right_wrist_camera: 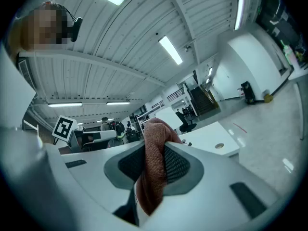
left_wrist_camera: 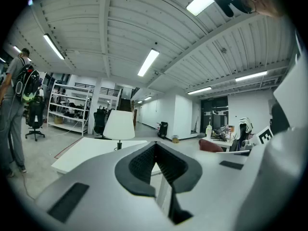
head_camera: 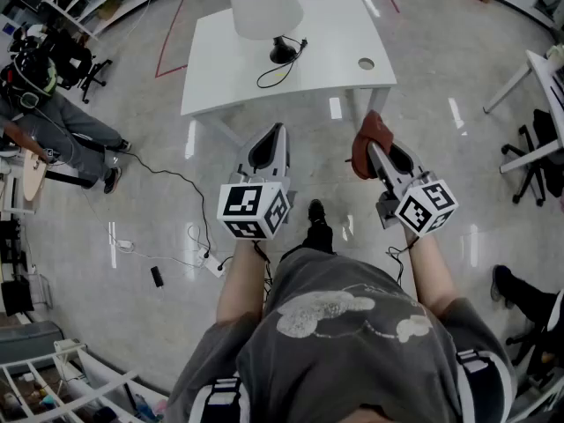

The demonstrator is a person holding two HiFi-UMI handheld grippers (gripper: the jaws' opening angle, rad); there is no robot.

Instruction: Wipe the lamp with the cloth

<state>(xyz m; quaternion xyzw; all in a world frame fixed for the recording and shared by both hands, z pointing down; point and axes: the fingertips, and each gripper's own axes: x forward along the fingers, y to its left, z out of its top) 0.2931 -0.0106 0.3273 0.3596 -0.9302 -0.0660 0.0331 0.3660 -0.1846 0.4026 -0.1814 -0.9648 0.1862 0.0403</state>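
Note:
A lamp with a white shade [head_camera: 264, 4] and a black base [head_camera: 282, 53] stands on the white table [head_camera: 335, 38] ahead; its black cord loops in front of the base. In the left gripper view the lamp [left_wrist_camera: 119, 126] shows beyond the jaws. My right gripper [head_camera: 370, 144] is shut on a reddish-brown cloth [head_camera: 365, 143], which bulges out between the jaws [right_wrist_camera: 155, 162]. My left gripper [head_camera: 272, 139] is shut with nothing in it [left_wrist_camera: 156, 148]. Both are held over the floor, short of the table's near edge.
The table has a round cable hole [head_camera: 366, 63] near its right edge. A person with a backpack [head_camera: 35, 86] stands at the left beside office chairs. Cables and a power strip [head_camera: 216, 267] lie on the floor. Another desk and chair [head_camera: 538, 148] stand at the right.

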